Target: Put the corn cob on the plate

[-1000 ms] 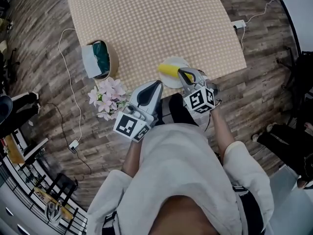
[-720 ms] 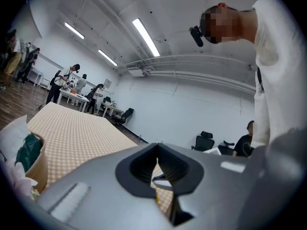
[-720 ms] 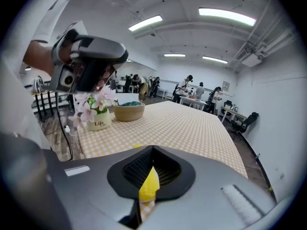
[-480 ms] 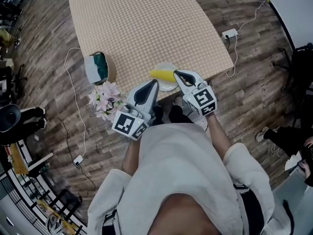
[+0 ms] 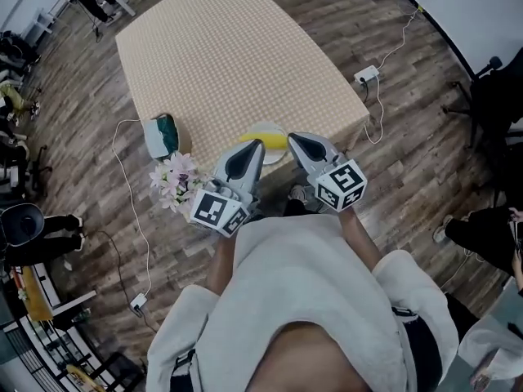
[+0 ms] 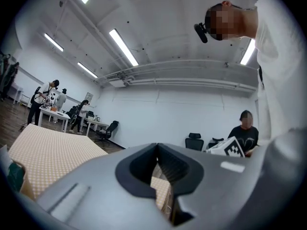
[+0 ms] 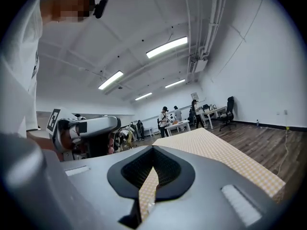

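One table (image 5: 221,64) wears one checked cloth. At its six o'clock edge sits one plate (image 5: 274,158) with one corn cob (image 5: 263,141). One bunch of flowers (image 5: 173,182) and one round container (image 5: 162,135) stand at the table's seven o'clock. There are two grippers: left gripper (image 5: 257,144) and right gripper (image 5: 292,137). Two power strips lie on the floor (image 5: 409,137): one power strip (image 5: 364,75) at two o'clock, another power strip (image 5: 139,302) at seven.

A counter (image 5: 229,55) under a beige checked cover stood on a wood-plank floor (image 5: 409,162). At its seven o'clock corner sat a white-and-teal container (image 5: 163,135), with pink flowers (image 5: 173,182) just at the container's six o'clock. A white power strip (image 5: 365,75) lay on the floor at the counter's three o'clock.
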`<state>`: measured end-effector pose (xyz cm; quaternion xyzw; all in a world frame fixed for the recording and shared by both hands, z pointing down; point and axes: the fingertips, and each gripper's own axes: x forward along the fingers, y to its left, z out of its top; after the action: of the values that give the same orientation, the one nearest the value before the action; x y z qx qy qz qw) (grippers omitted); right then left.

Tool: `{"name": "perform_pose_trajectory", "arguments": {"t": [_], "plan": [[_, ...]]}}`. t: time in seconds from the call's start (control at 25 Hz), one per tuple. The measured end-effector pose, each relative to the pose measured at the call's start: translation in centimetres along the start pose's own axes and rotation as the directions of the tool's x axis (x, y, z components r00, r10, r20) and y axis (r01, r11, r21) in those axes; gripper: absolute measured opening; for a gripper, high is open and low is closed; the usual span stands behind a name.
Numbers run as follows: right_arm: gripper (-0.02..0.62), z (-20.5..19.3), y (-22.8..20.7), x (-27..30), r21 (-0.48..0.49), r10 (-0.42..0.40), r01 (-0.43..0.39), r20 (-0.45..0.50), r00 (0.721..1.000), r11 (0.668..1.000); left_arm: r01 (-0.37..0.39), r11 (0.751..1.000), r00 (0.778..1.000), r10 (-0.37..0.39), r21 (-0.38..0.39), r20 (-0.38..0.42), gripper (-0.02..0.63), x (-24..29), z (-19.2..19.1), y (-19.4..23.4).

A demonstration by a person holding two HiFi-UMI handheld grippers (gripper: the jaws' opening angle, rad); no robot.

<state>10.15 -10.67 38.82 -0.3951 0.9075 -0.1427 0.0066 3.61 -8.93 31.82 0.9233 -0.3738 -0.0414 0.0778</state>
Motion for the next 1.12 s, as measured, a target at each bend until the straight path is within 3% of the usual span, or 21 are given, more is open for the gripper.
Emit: {"name": "perform_pose_trajectory", "arguments": {"t": [0.24,0.52,0.76,1.12], "plan": [[-0.002,0.1,4.2,-2.3,-0.048,-0.039,0.04,0.019,0.999,0.998,0.059,0.998,0.998,-0.059,0.028,0.01,0.008,-2.8,0.9,-2.1],[-0.003,-1.6,13.1,-2.9,-0.055,-0.106,0.109,0.052,0.993,0.993,0.103,0.994,0.995,-0.102,0.046,-0.009,0.008,-12.9,0.7,-2.4],[-0.003,-4.2,21.2,-3.1,-0.066,-0.169,0.17,0.033,0.985,0.983,0.159,0.987,0.986,-0.159,0.003,-0.041,0.008,-20.2,-0.2,-3.1],[-0.003,-5.4,24.2,-5.4,-0.073,-0.232,0.233,0.027,0.972,0.97,0.213,0.977,0.976,-0.213,-0.015,-0.047,0.008,-23.2,-1.1,-5.4]]}}
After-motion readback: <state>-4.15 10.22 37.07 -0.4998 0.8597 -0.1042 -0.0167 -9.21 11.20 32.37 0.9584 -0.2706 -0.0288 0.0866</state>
